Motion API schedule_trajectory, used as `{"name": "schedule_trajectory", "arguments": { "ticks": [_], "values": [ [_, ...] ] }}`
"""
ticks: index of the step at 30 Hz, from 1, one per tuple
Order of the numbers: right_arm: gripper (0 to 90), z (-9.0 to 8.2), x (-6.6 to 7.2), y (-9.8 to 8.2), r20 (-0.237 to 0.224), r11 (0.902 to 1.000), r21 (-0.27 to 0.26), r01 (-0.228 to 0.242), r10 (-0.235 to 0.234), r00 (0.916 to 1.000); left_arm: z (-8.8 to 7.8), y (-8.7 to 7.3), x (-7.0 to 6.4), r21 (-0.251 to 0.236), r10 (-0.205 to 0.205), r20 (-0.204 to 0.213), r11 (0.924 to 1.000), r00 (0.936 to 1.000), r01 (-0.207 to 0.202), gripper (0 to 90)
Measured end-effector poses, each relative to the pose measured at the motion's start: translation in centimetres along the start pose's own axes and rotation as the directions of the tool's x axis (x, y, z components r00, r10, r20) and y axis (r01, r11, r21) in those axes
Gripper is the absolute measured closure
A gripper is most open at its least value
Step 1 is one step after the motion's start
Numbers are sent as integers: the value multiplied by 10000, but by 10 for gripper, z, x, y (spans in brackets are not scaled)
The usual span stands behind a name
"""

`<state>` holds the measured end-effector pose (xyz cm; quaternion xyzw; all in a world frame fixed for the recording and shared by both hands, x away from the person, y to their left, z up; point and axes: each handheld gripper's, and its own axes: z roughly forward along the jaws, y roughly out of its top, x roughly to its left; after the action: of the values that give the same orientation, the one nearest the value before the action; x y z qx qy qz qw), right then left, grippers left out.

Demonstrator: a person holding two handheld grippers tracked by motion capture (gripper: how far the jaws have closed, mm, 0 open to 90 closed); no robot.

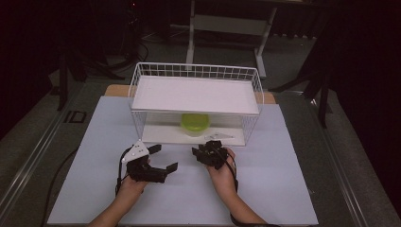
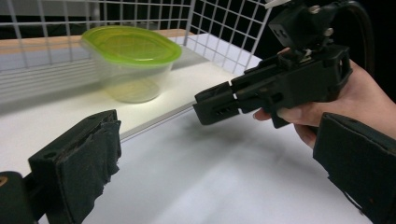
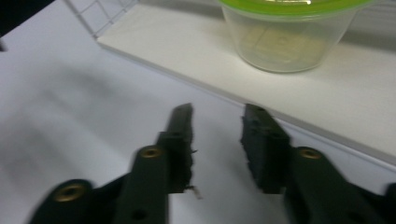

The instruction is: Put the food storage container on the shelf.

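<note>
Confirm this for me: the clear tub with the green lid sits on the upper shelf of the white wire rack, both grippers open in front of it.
Not quite. The tub stands on the lower shelf of the wire rack; the high view shows this. The rest holds: the left gripper and right gripper are open in front.

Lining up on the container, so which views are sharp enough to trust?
High view: dim, dark surroundings, container small in the shelf's shadow. Left gripper view: sharp, lid and right gripper crisp. Right gripper view: soft, motion-blurred; its fingers and the container are fuzzy.
</note>
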<state>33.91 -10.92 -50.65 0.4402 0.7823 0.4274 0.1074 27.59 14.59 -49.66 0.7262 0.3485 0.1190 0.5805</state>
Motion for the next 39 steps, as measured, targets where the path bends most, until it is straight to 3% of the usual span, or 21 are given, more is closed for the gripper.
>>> {"name": "schedule_trajectory", "arguments": {
  "ticks": [6, 10, 22, 27, 39],
  "values": [
    [308, -15, 4, -2, -364, 9987, -279, 435, -445, 9983, 3, 0, -5, 54, 0, 251, 10000, 9997, -1, 19],
    [212, -21, 4, -4, -675, 9981, -465, 402, -433, 9968, 2, 1, -7, 81, 6, 295, 10000, 9996, -8, 19],
    [171, -52, 6, 1, -822, 9885, -1298, 775, -886, 9927, -10, 17, -18, 223, 292, 803, 9993, 9963, -311, 19],
    [172, -64, 3, -2, -1012, 9882, -1364, 697, -839, 9913, -22, 20, -16, 197, 358, 705, 9991, 9969, -372, 19],
    [173, -90, -5, -20, -892, 9815, -1661, 953, -1112, 9898, -48, 13, -10, 379, 420, 447, 9983, 9981, -437, 19]
  ]
}}
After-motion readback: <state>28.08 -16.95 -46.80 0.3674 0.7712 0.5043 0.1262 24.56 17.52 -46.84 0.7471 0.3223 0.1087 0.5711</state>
